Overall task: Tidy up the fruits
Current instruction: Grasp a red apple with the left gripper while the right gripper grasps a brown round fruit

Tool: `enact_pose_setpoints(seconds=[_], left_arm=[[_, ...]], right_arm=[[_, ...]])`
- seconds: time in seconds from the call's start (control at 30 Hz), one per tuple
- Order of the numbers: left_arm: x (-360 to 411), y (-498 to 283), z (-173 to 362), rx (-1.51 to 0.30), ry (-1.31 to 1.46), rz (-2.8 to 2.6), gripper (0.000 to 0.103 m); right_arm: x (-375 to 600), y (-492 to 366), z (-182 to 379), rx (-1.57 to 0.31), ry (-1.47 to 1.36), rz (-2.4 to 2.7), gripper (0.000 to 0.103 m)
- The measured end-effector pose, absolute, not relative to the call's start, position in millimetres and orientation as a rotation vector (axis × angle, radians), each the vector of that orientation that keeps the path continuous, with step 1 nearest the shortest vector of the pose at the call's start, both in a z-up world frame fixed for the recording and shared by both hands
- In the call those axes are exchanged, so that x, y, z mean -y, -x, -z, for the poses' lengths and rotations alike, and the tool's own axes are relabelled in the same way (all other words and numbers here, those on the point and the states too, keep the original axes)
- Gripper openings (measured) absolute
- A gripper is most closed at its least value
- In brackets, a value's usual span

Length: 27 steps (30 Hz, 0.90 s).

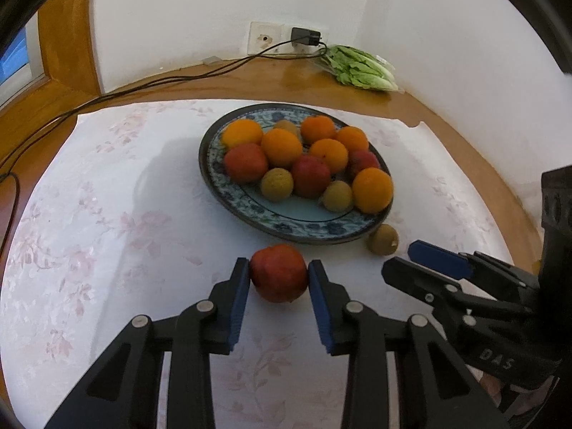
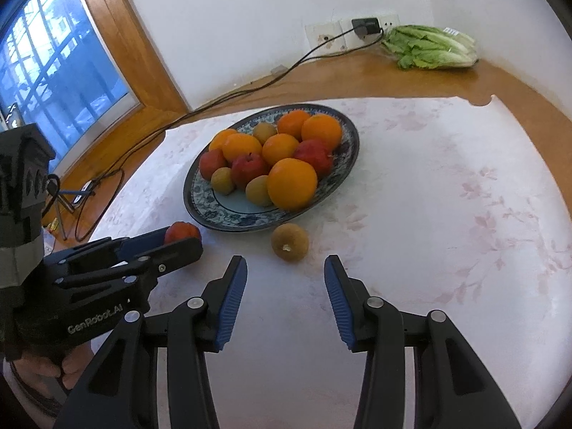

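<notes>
A blue patterned plate (image 1: 286, 227) (image 2: 228, 220) holds several oranges, red apples and small yellow-brown fruits. My left gripper (image 1: 279, 273) is shut on a red apple (image 1: 279, 273), just in front of the plate; the apple also shows in the right wrist view (image 2: 180, 231) between the left gripper's fingers (image 2: 171, 250). A loose brown fruit (image 1: 383, 238) (image 2: 289, 241) lies on the cloth by the plate's near rim. My right gripper (image 2: 285, 282) is open and empty, just short of that fruit; it shows at the right of the left wrist view (image 1: 414, 259).
A white floral cloth (image 2: 429, 214) covers the wooden table. A bagged lettuce (image 1: 361, 69) (image 2: 429, 48) lies at the back by the wall. A black charger cable (image 1: 161, 80) runs from the wall socket across the table's left side. A window (image 2: 53, 71) is at the left.
</notes>
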State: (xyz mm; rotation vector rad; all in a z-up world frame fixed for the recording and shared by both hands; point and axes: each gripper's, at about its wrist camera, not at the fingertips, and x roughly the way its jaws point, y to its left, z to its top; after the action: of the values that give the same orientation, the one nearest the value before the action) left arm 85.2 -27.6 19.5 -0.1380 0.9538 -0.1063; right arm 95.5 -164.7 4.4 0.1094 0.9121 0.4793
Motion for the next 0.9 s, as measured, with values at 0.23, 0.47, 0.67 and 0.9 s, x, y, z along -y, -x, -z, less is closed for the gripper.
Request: enact_pose_setpoints(seconds=[0.23,0.47,0.67,0.9], left_arm=[[25.9,-85.3,-17.7,-0.957,0.148,0.110,0.035],[25.8,-86.0,-17.4,-0.957,0.153,0.111,0.035],[26.2,-85.8,-17.6,-0.959,0.150,0.110,0.035],[24.9,-80.2,-25.7,-0.935,0.156,0.118,0.035]], right_arm=[[158.6,-101.9,-0.7,-0.901,-0.079,-0.463,0.041],[155.6,-103.1,1.0,-0.880,-0.057,-0.437,0.028],[158.2,-103.3,2.2,-0.885,-0.078,-0.452,0.025],[162.4,-95.7,0.9,-0.902,-0.108,-0.455,0.025]])
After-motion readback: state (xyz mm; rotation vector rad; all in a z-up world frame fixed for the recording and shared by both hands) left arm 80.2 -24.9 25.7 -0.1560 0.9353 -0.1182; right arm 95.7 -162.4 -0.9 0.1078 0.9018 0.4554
